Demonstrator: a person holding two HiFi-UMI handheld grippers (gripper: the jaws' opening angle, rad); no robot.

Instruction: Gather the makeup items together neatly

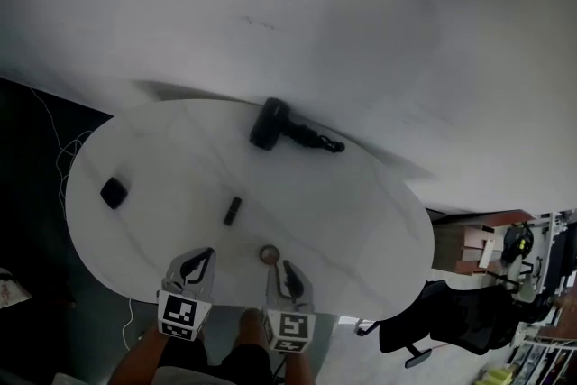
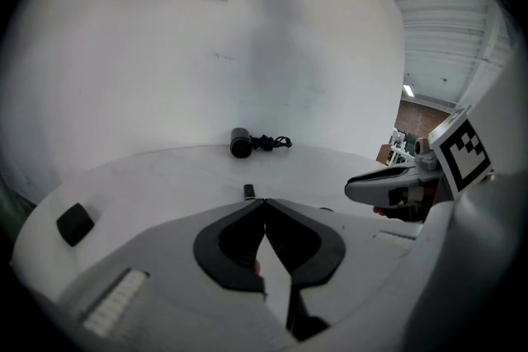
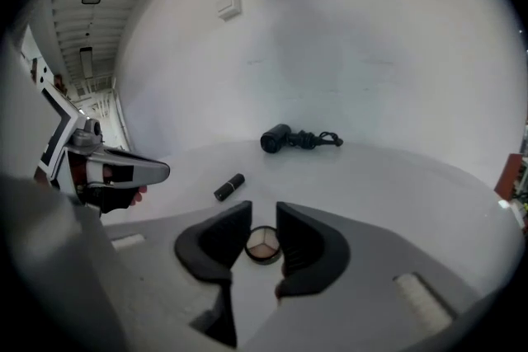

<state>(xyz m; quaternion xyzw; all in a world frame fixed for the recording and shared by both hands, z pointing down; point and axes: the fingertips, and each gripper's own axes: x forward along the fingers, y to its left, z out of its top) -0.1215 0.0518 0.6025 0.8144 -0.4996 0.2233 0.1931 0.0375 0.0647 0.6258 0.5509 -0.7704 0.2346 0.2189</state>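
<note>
A round eyeshadow compact (image 1: 269,254) (image 3: 264,244) lies on the white oval table (image 1: 361,221) near its front edge. My right gripper (image 1: 287,267) (image 3: 263,208) hovers right at the compact with its jaws a little apart, and the compact shows in the gap, not pinched. A black lipstick tube (image 1: 233,210) (image 3: 229,186) (image 2: 249,191) lies further in. A square black compact (image 1: 114,192) (image 2: 75,223) sits at the table's left. My left gripper (image 1: 206,255) (image 2: 264,202) is shut and empty over the front edge.
A black hair dryer (image 1: 270,123) (image 2: 241,143) (image 3: 276,138) with its coiled cord (image 1: 317,141) lies at the table's far side by the white wall. An office chair (image 1: 451,320) stands on the floor to the right.
</note>
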